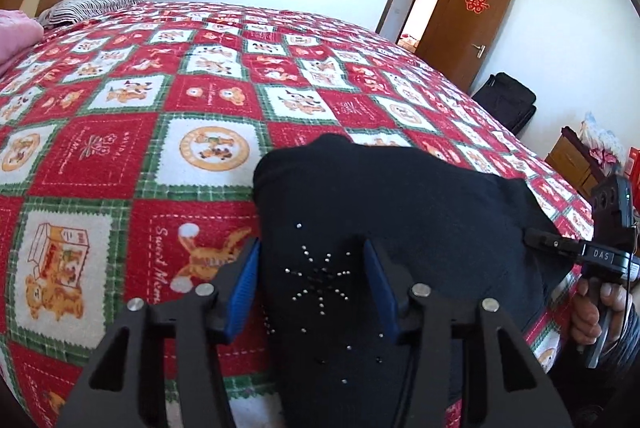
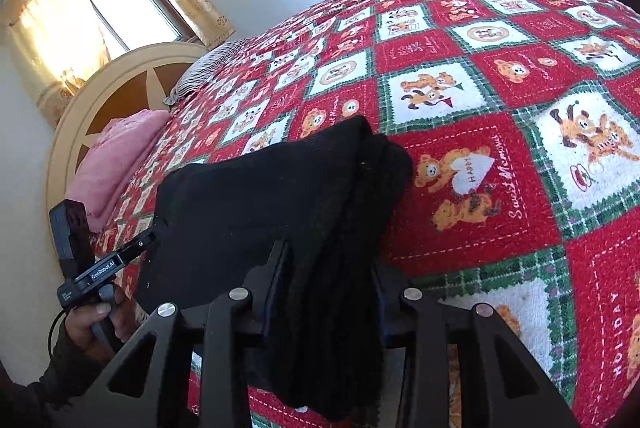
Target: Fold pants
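From the left wrist camera I see my left gripper [image 1: 310, 268] standing wide, its blue-padded fingers [image 1: 244, 288] spread on either side of the black pants [image 1: 360, 196]. The rhinestone starburst [image 1: 320, 278] lies in the gap between them. I can't see either pad pressing cloth, so I judge this tool parted and holding nothing, resting on or just above the fabric.

The pants sit on the red, green and white bear-print bedspread [image 1: 160, 108] near the bed's near edge, already doubled into a thick, dark bundle. In the left view the bundle runs from the gripper up toward 12 and spreads out toward 2 o'clock, where my right gripper [image 1: 538, 240] meets its far side edge.

From the right wrist camera, my right gripper [image 2: 328, 268] has a hanging column of the pants [image 2: 260, 196] filling the space between its fingers. The jaws look drawn in around that thick fold, though the dark cloth hides the right pad, so whether it truly pinches I cannot tell. The left gripper [image 2: 146, 240] shows at 9 o'clock, touching the bundle's opposite edge.

The relation that matters — the bundle's long axis seems to lie across, from one tool to the other, with each gripper at one end. The fold's free edge points away from me toward 12. Neither arm is clearly nearer. My guess is the next fold needs both ends carried together, or the bundle will skew.
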`<state>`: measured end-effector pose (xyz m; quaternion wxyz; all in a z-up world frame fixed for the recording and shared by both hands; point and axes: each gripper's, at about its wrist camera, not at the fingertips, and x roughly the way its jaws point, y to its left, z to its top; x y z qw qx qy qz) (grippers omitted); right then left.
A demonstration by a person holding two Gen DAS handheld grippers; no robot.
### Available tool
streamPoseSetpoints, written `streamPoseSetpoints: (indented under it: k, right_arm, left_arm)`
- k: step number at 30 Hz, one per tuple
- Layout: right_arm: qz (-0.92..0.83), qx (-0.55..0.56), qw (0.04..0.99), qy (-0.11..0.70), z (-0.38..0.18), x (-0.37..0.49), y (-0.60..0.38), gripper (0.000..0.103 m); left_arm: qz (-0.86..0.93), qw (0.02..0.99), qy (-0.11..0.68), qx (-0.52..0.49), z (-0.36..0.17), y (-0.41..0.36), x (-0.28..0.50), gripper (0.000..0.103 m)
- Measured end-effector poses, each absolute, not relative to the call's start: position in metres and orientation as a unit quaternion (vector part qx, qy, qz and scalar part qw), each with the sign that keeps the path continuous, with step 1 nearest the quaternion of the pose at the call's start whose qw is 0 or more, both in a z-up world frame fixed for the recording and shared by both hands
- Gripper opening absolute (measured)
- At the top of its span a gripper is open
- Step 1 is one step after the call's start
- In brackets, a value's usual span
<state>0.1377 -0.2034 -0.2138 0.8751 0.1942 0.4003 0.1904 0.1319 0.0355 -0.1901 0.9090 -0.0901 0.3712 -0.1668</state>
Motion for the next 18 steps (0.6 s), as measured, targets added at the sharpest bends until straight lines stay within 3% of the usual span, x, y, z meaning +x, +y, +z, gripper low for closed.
streamPoseSetpoints:
  k: [2, 4, 7, 14, 18]
  right_arm:
    - [0.191, 0.195, 0.875, 0.400, -0.214, 0.137, -0.204, 0.038]
    - [0.190, 0.186, 0.878, 0.397, -0.211, 0.136, -0.201, 0.035]
    - [0.191, 0.174, 0.884, 0.391, -0.205, 0.132, -0.197, 0.031]
    - [0.205, 0.170, 0.886, 0.381, -0.185, 0.129, -0.189, 0.028]
    - [0.223, 0.166, 0.886, 0.371, -0.165, 0.139, -0.181, 0.027]
  left_arm:
    - [-0.172, 0.907, 0.371, -0.101, -0.190, 0.040, 0.133, 0.047]
    - [-0.175, 0.905, 0.372, -0.114, -0.190, 0.045, 0.134, 0.031]
    - [-0.180, 0.897, 0.374, -0.150, -0.190, 0.056, 0.135, 0.017]
    - [-0.194, 0.895, 0.356, -0.185, -0.174, 0.072, 0.128, 0.012]
    - [-0.172, 0.909, 0.327, -0.191, -0.155, 0.097, 0.122, 0.004]
